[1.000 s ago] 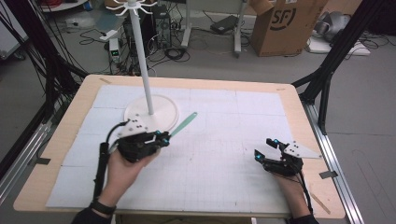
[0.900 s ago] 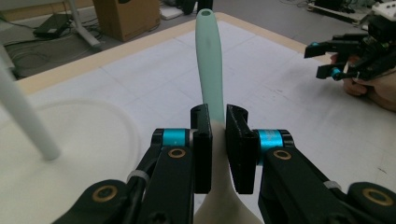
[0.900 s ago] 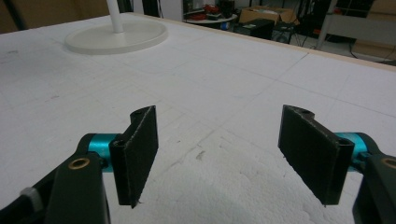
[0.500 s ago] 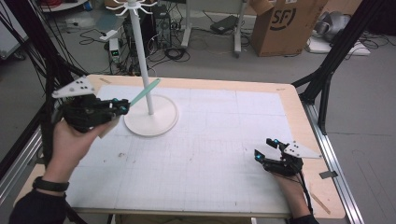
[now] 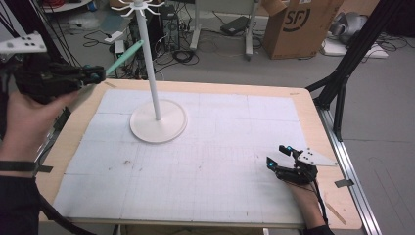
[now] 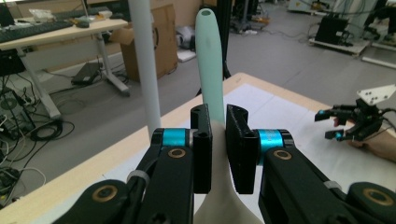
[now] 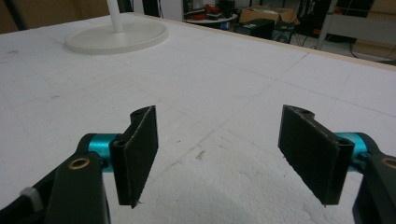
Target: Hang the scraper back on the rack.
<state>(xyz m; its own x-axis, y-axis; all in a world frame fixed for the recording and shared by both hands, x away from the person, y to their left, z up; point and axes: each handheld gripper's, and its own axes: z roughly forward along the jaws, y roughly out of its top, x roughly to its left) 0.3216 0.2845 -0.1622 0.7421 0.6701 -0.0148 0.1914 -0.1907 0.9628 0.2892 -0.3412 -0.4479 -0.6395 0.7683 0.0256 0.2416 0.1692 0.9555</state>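
We see the left gripper raised above the table's left edge, its jaws clamped on a pale green spatula-like tool — in the high view we can only call it a slim mint-coloured stick, so its exact kind is hard to tell. In the left gripper view the tool's handle rises straight up between the two black pads, its wider pale end sitting below them, and the white pole of the stand is just beside it. The handle tip points toward that pole, high above the stand's round base. The right gripper rests on the white mat near the table's right front corner — its jaws spread wide with nothing between them.
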